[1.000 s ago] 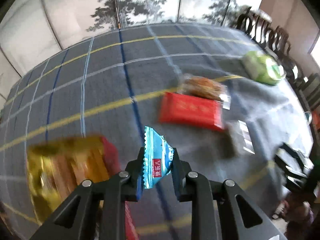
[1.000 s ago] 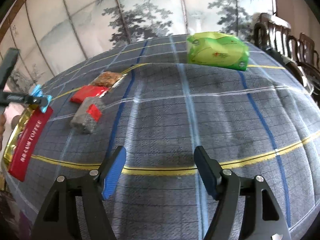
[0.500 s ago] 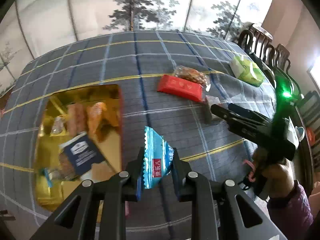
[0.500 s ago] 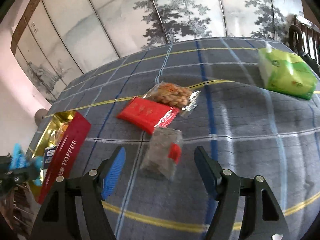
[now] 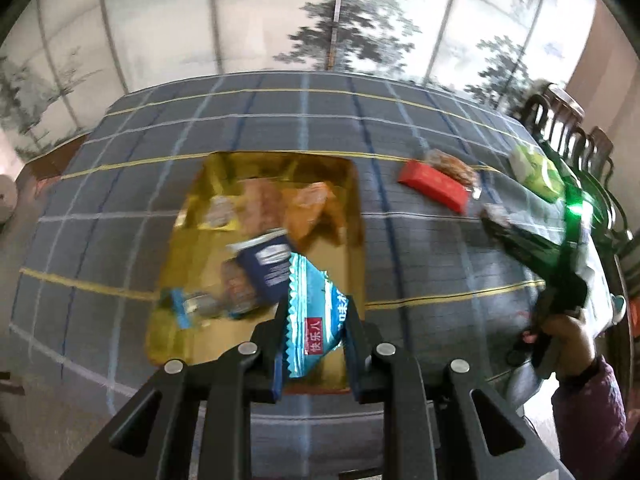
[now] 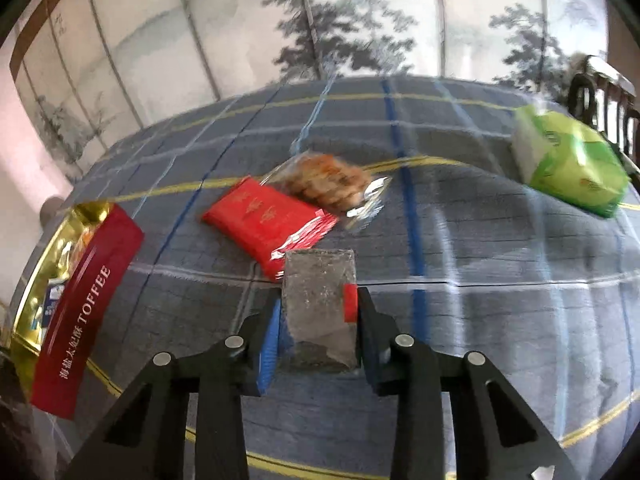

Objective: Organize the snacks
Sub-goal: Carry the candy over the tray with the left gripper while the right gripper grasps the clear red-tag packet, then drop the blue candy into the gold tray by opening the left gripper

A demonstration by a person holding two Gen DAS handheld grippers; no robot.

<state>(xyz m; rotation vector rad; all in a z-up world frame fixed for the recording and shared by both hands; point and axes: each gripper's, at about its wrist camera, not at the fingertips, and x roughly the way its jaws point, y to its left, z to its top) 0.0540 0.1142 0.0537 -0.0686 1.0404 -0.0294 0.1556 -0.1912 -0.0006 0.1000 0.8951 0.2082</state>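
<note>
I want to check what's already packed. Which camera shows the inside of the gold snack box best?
The left wrist view: it looks down into the gold snack box, showing the packets lying inside. The right wrist view catches the box only edge-on at the frame's left, its red side hiding most of the contents.

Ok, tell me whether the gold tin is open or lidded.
Open. The gold tin has no lid on; loose snack packets show inside, and the blue packet hangs above it.
</note>
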